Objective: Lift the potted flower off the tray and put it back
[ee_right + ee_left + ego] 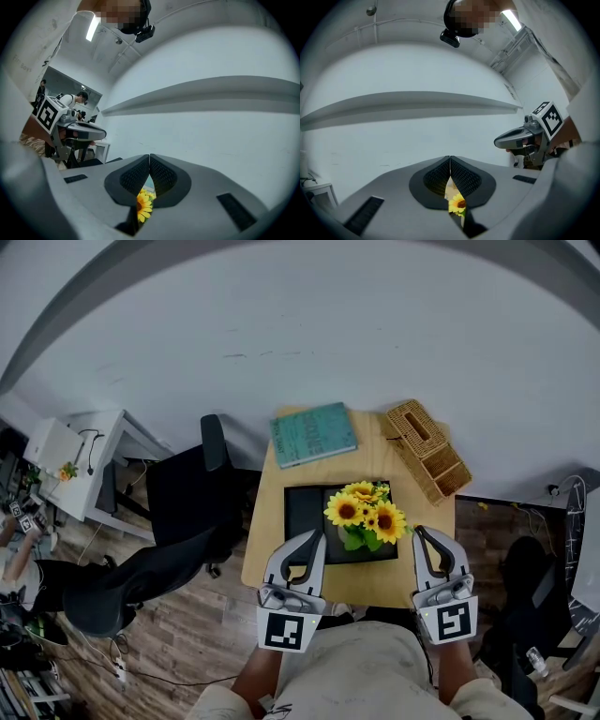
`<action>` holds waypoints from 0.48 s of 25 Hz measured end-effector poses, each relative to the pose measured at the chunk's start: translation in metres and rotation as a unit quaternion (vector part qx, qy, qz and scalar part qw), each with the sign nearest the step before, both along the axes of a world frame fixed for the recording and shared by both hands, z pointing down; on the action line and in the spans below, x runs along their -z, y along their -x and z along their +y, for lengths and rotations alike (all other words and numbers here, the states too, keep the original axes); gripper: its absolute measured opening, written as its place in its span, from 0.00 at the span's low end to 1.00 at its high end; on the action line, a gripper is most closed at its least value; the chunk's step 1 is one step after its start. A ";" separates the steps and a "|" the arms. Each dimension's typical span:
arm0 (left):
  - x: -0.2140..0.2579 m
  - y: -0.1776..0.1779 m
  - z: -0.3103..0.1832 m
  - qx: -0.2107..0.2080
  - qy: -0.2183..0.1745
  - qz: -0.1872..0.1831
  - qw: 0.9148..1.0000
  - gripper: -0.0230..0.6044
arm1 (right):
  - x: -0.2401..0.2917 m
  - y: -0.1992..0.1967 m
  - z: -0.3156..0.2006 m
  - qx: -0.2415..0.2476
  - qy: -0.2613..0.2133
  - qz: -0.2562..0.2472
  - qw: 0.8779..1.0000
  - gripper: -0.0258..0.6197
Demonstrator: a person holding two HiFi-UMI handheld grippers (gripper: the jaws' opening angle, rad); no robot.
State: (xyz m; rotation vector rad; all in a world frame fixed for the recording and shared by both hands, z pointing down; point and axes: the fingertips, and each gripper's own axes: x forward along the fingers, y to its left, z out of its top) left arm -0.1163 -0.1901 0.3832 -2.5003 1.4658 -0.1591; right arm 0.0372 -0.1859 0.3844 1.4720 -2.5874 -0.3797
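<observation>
Right now your left gripper (315, 534) hangs level, its fingers pressed together on nothing, with the tips over the near left part of the tray (300, 502). Just right of those tips, between your two pairs of fingers, the potted flower (366, 514) stands upright on the tray, untouched. Its pot is mostly hidden under the blooms. Your right gripper (420, 532) is also closed tight and empty, just right of the blooms. Flanking the plant this way looks like a ready stance. You would need to spread the fingers before taking the pot.
</observation>
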 end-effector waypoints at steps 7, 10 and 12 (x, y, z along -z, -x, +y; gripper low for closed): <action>-0.001 0.004 0.000 0.001 -0.001 -0.003 1.000 0.05 | 0.003 0.001 0.000 -0.004 -0.003 -0.001 1.000 0.07; -0.008 0.007 0.000 0.007 0.019 0.002 1.000 0.05 | 0.001 0.002 -0.001 -0.006 0.000 0.000 1.000 0.07; -0.011 0.009 0.000 0.009 0.026 0.003 1.000 0.05 | 0.001 0.002 -0.001 -0.008 0.001 -0.001 1.000 0.07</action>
